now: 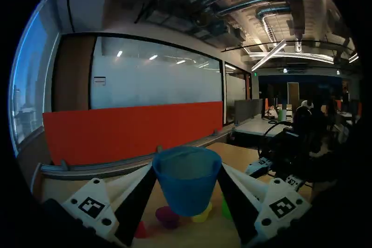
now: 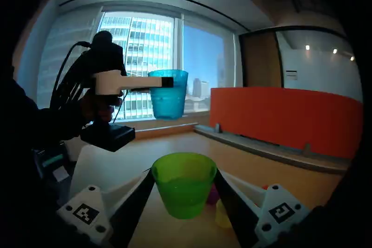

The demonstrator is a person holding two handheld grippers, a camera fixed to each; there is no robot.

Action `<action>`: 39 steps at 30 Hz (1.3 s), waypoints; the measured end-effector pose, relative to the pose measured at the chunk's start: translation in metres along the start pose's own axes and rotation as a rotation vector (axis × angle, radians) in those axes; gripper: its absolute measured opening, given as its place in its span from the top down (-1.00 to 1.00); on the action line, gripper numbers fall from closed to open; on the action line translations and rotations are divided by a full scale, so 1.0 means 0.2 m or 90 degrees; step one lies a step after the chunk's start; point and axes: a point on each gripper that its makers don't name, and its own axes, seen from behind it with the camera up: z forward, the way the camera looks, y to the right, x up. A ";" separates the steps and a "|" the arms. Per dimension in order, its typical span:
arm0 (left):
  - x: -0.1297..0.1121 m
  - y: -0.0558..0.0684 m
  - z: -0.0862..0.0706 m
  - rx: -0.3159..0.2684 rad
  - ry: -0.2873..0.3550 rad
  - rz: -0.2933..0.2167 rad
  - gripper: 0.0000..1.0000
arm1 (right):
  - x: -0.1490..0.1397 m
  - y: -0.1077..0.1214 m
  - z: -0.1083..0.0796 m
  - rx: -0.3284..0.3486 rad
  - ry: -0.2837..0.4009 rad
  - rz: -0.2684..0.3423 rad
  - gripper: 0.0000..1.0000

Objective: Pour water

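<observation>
Blue translucent plastic cup (image 1: 187, 187) stood upright, clamped between both fingers of the left gripper (image 1: 186, 169), raised above the wooden table (image 1: 242, 152); the right gripper (image 2: 184, 173) likewise clasped a green translucent plastic cup (image 2: 184, 192), held lower; black-and-white square markers (image 1: 90, 206) tagged the fingers; a white wall notice (image 1: 99, 81) was too small to read.
</observation>
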 end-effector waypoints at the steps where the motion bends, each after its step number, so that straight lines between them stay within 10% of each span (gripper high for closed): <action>1: -0.02 0.00 0.00 0.002 -0.004 0.001 -0.74 | 0.00 0.01 -0.01 -0.002 -0.001 0.001 -0.82; 23: -0.34 -0.05 -0.04 0.009 -0.069 0.008 -0.74 | -0.06 0.18 -0.18 -0.053 -0.027 0.005 -0.82; 39: -0.72 0.00 0.03 -0.016 -0.198 0.057 -0.75 | -0.17 0.28 -0.26 -0.060 -0.088 0.024 -0.83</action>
